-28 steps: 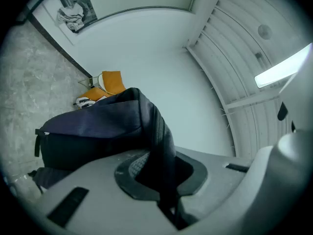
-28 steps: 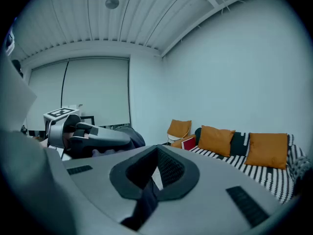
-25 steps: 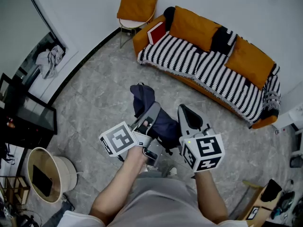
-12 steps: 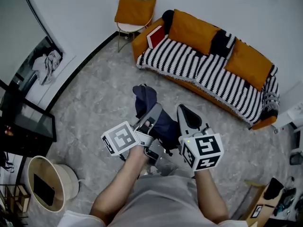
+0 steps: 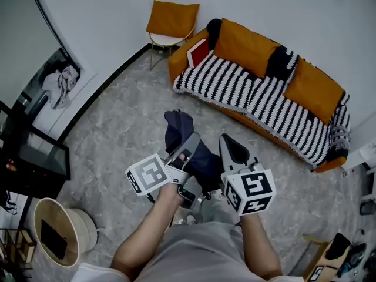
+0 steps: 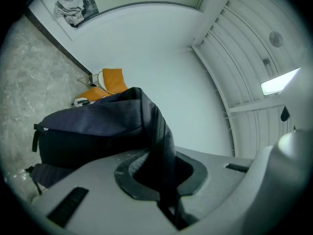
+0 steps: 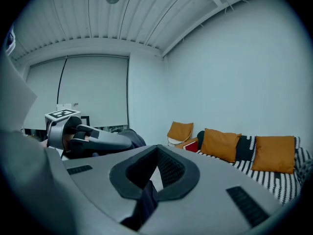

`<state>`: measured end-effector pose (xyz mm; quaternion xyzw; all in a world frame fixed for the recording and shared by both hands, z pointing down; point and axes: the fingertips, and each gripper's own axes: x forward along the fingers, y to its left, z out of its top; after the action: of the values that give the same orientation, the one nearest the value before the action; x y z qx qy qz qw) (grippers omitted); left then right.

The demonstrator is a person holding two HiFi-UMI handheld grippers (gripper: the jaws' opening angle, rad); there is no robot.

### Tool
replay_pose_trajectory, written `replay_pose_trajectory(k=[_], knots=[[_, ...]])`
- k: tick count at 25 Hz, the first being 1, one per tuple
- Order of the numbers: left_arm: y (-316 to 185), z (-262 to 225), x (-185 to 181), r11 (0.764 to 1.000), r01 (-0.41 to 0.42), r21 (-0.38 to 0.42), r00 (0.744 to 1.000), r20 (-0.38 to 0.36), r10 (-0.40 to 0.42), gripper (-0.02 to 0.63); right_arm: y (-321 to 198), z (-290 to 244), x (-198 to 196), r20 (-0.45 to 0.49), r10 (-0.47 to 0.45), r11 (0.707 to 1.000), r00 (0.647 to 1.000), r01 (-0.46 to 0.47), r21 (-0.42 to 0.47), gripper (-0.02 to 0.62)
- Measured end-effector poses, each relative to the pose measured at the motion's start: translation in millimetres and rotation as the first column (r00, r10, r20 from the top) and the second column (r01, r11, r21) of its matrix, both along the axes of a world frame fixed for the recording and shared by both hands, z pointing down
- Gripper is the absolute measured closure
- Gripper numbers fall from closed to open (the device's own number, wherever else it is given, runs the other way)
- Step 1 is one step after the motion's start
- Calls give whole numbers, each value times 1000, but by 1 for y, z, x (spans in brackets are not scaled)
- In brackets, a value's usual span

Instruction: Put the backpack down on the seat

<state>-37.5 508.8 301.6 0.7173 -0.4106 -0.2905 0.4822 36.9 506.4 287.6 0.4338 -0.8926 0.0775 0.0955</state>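
Left gripper (image 5: pixel 189 145), right gripper (image 5: pixel 231 147) pinch backpack (image 5: pixel 178 125) (underside hidden).

- Head view: the lower half of the backpack (image 5: pixel 179 128) is hidden behind the left gripper (image 5: pixel 191 138) and right gripper (image 5: pixel 228 143). Jaw contact with the fabric isn't visible from here.
- Right gripper view: only a dark scrap of fabric shows, pinched in the jaw slot. Can't tell which part of the backpack it is.
- Left gripper view: the jaw body covers the backpack's underside. The chair (image 6: pixel 113 80) and sofa (image 6: pixel 90 94) are mostly hidden behind the bag.
- Red flat thing (image 5: pixel 197 52) on the sofa arm: book or cushion, can't tell.
- Basket (image 5: pixel 82 210): dark item inside, unidentifiable.
- Black stand (image 5: pixel 35 178): cut off by the left edge.
- Clutter (image 5: pixel 341 245) at bottom right: cut by the edge and too small to tell.
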Motion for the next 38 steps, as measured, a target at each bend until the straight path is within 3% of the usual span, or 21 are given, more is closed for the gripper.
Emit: replay_pose_trajectory(k=[11, 21, 30, 38], knots=[[-95, 12, 15, 999, 27, -33, 1000, 14, -27, 578, -103, 10, 8, 29, -45, 998, 999, 46, -30, 594], [-172, 9, 50, 999, 27, -33, 999, 25, -26, 578, -183, 7, 44, 45, -57, 998, 997, 59, -35, 594], [-214, 12, 69, 999, 27, -45, 999, 27, -26, 578, -222, 7, 63, 48, -71, 997, 996, 73, -36, 594], [-252, 26, 57, 998, 2, -69, 1000, 14, -1, 578, -260, 21, 50, 27, -52, 997, 998, 53, -62, 594]])
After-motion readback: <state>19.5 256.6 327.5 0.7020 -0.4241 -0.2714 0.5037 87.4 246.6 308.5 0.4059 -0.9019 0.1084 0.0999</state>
